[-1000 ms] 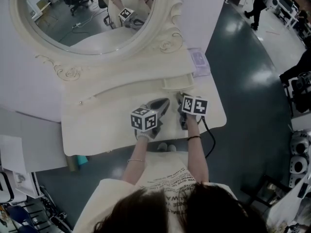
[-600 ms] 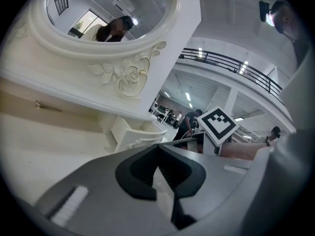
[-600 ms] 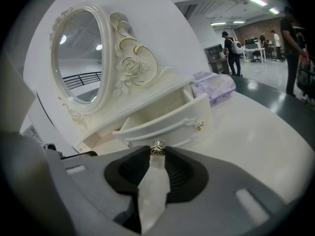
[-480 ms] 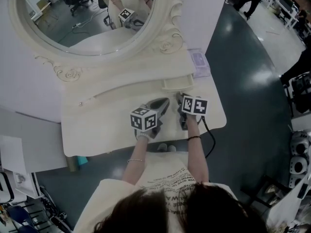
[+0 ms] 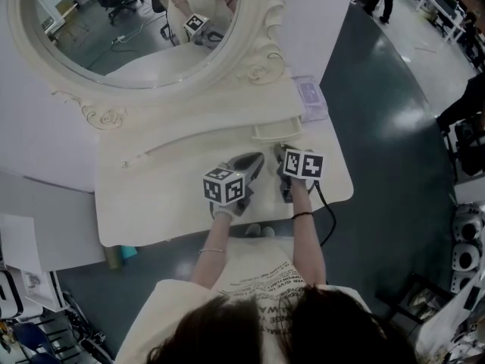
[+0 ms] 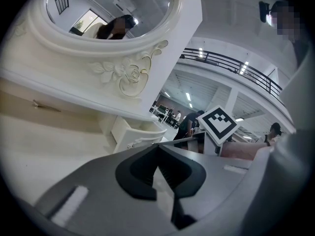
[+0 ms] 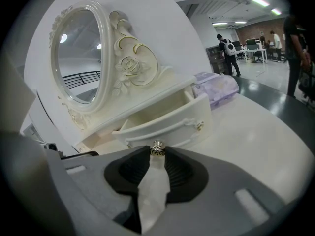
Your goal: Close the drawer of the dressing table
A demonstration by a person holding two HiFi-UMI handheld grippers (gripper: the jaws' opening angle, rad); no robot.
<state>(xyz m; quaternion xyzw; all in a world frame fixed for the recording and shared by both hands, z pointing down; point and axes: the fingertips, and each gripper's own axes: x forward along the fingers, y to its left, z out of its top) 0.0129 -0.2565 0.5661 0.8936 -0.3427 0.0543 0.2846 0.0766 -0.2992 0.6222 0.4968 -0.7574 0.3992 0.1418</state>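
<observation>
The right gripper (image 7: 157,155) pinches the open drawer's (image 7: 170,123) knob (image 7: 157,149) near the dressing table's (image 5: 159,199) right edge. The left gripper (image 6: 158,149) is pressed together, empty.

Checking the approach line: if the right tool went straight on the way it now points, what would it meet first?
The knob of the open drawer: it sits between the right tool's tips, seemingly gripped, so going on would press the drawer front inward.
</observation>
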